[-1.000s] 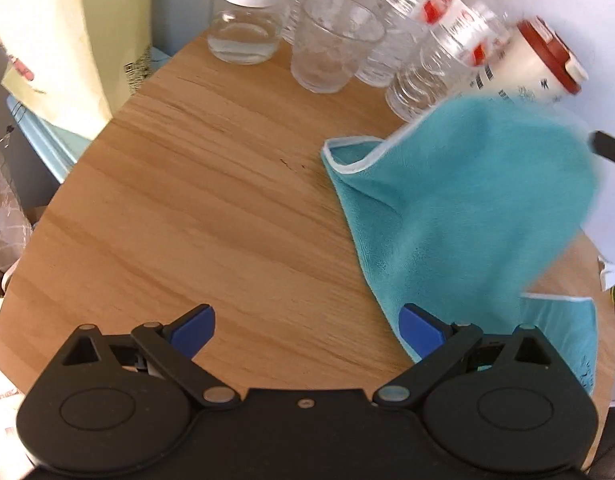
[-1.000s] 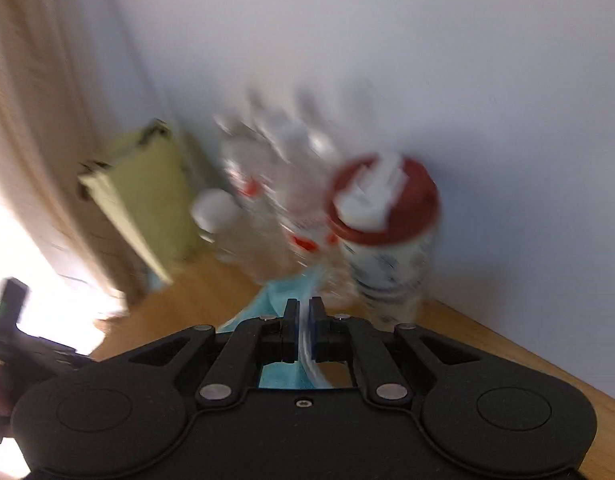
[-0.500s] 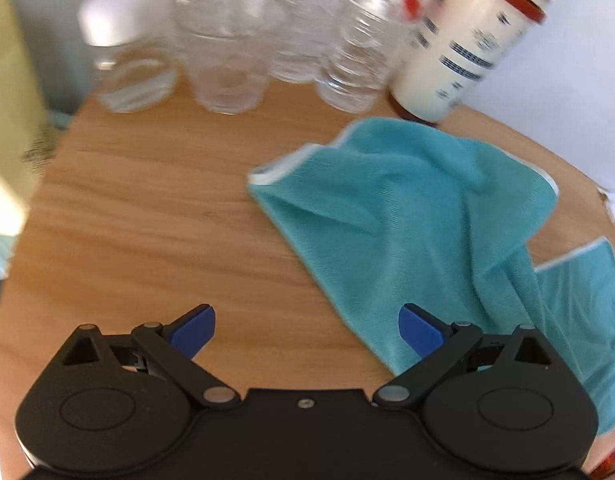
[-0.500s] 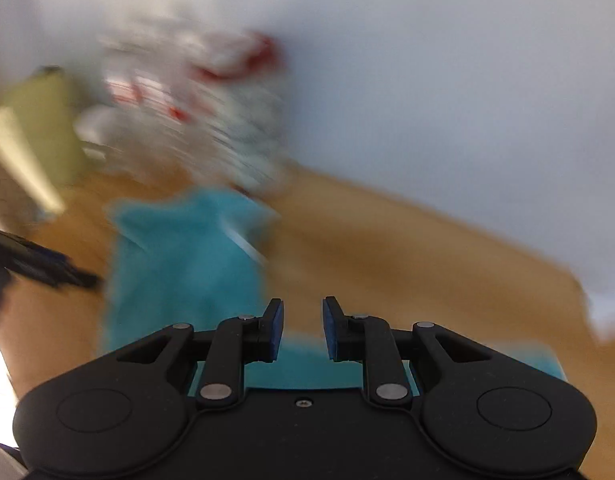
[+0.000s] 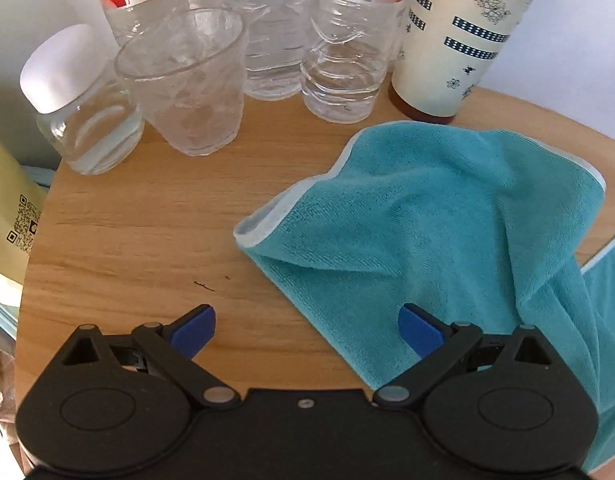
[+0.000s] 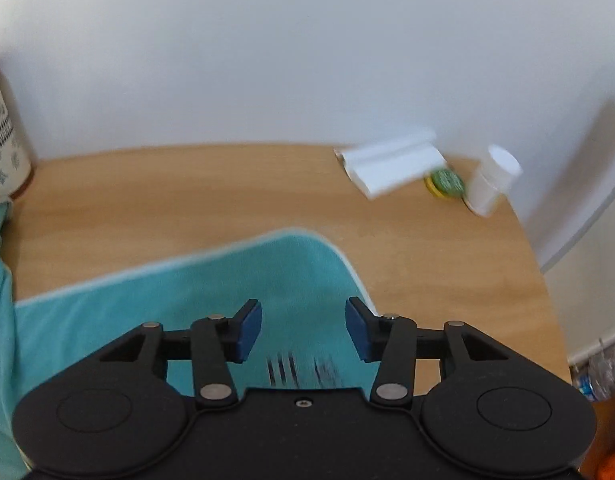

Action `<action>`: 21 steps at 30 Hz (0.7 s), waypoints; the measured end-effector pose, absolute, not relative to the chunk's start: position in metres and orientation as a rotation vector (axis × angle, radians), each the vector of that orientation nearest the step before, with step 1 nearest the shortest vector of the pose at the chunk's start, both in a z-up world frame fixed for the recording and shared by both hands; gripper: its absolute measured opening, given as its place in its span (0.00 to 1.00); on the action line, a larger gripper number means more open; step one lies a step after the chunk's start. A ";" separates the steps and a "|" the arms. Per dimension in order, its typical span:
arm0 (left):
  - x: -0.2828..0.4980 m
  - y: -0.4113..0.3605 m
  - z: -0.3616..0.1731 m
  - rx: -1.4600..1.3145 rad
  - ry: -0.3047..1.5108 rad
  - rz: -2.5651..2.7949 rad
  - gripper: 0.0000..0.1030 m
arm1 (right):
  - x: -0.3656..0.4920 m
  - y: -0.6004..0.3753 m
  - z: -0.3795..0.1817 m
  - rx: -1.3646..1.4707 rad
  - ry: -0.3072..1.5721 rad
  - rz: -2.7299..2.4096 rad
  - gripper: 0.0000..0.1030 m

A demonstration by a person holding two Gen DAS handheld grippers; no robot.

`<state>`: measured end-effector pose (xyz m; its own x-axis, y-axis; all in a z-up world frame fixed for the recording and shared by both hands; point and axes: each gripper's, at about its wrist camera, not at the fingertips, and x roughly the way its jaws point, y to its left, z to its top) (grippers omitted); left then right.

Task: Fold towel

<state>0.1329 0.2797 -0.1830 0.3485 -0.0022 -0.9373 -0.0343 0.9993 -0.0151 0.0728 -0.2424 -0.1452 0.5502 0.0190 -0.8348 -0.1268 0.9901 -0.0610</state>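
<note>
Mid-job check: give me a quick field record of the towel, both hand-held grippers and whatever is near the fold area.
towel: teal, white-edged, rumpled, one part draped loosely over the rest; not a flat fold
left hand-held gripper: open, empty, low over the table at the towel's near edge
right hand-held gripper: open, empty, above a flat part of the towel
behind towel: patterned cup, water bottles, glass, jar
far corner, right wrist view: white items, blurred

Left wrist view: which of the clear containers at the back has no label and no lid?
The open glass tumbler, between the white-lidded jar and the red-labelled water bottles. It alone is open-topped and unlabelled.
</note>
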 end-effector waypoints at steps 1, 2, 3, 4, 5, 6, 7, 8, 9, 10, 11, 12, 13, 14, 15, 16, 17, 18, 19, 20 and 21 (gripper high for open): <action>0.134 0.278 -0.183 -0.030 1.217 0.024 0.95 | 0.078 -0.240 -0.149 -0.127 0.988 0.096 0.55; 0.135 0.276 -0.184 -0.026 1.220 0.028 0.90 | 0.084 -0.238 -0.155 -0.138 0.994 0.112 0.55; 0.135 0.275 -0.184 -0.030 1.226 0.034 0.88 | 0.092 -0.236 -0.162 -0.155 1.009 0.132 0.55; 0.136 0.274 -0.185 -0.038 1.233 0.041 0.88 | 0.099 -0.235 -0.167 -0.170 1.022 0.141 0.54; 0.136 0.273 -0.184 -0.042 1.231 0.051 0.82 | 0.104 -0.234 -0.171 -0.183 1.033 0.144 0.52; 0.136 0.271 -0.183 -0.044 1.228 0.056 0.79 | 0.109 -0.234 -0.175 -0.197 1.043 0.146 0.48; 0.137 0.270 -0.182 -0.046 1.227 0.057 0.74 | 0.113 -0.235 -0.177 -0.196 1.053 0.153 0.43; 0.137 0.268 -0.180 -0.049 1.225 0.058 0.68 | 0.116 -0.237 -0.178 -0.187 1.061 0.162 0.34; 0.137 0.266 -0.179 -0.053 1.221 0.058 0.64 | 0.119 -0.238 -0.179 -0.179 1.070 0.170 0.33; 0.137 0.265 -0.177 -0.059 1.217 0.057 0.54 | 0.121 -0.240 -0.179 -0.170 1.076 0.179 0.31; 0.137 0.264 -0.176 -0.060 1.214 0.063 0.48 | 0.122 -0.241 -0.179 -0.167 1.080 0.188 0.25; 0.136 0.263 -0.175 -0.060 1.213 0.070 0.45 | 0.123 -0.243 -0.180 -0.167 1.083 0.199 0.14; 0.135 0.261 -0.172 -0.056 1.210 0.084 0.33 | 0.124 -0.244 -0.180 -0.167 1.087 0.210 0.08; 0.133 0.260 -0.169 -0.050 1.207 0.102 0.21 | 0.125 -0.246 -0.181 -0.177 1.088 0.202 0.03; 0.134 0.257 -0.168 -0.043 1.206 0.119 0.18 | 0.127 -0.249 -0.181 -0.192 1.088 0.183 0.03; 0.134 0.256 -0.167 -0.040 1.211 0.138 0.14 | 0.130 -0.252 -0.182 -0.193 1.088 0.172 0.03; 0.131 0.255 -0.165 -0.038 1.217 0.159 0.13 | 0.134 -0.258 -0.183 -0.193 1.084 0.148 0.03; 0.129 0.255 -0.164 -0.034 1.221 0.173 0.13 | 0.137 -0.266 -0.184 -0.196 1.078 0.114 0.03; 0.126 0.255 -0.163 -0.028 1.224 0.184 0.12 | 0.142 -0.273 -0.184 -0.202 1.073 0.089 0.03; 0.123 0.255 -0.162 -0.022 1.227 0.194 0.11 | 0.146 -0.279 -0.185 -0.208 1.068 0.067 0.03; 0.120 0.255 -0.161 -0.024 1.228 0.204 0.11 | 0.150 -0.286 -0.185 -0.214 1.062 0.045 0.03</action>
<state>0.1199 0.2547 -0.1610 0.3202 0.1418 -0.9367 -0.1679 0.9816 0.0911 0.1505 -0.2862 -0.1850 0.4881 -0.0659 -0.8703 -0.1401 0.9783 -0.1527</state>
